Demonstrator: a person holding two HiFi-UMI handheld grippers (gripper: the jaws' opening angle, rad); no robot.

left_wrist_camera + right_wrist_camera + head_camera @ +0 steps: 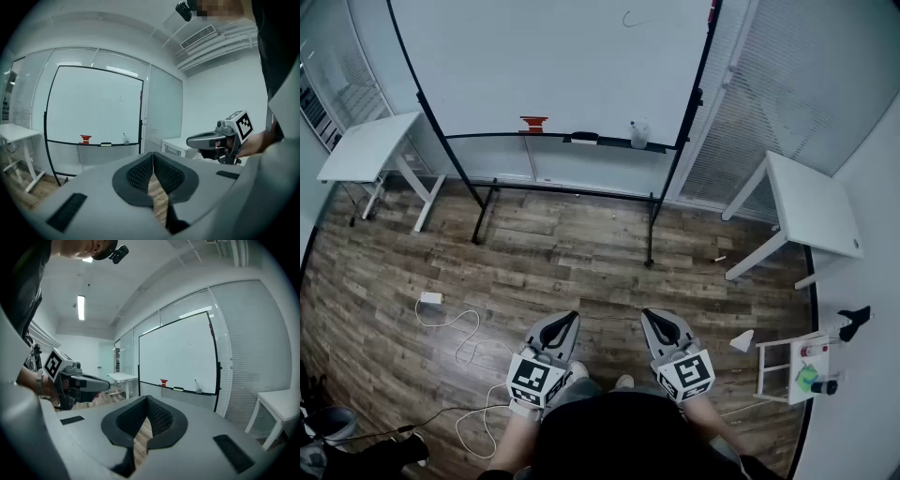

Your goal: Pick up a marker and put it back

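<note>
A whiteboard (553, 56) on a black rolling stand faces me across the room. Its tray (609, 142) holds a red object (533, 123), a dark eraser (584, 138) and a pale upright item (639, 133) that is too small to identify as a marker or a bottle. No marker shows clearly. My left gripper (567, 319) and right gripper (654, 316) hang side by side close to my body, far from the board, pointing slightly downward. Both are shut with nothing between the pads. In the left gripper view the left gripper (153, 157) has its tips touching; in the right gripper view the right gripper (147, 401) looks the same.
White desks stand at the left (366, 145) and right (811, 202). A small white stand (787, 370) with several small items is at the far right. A white cable with an adapter (431, 298) lies on the wood floor at the left. Blinds cover the glass walls.
</note>
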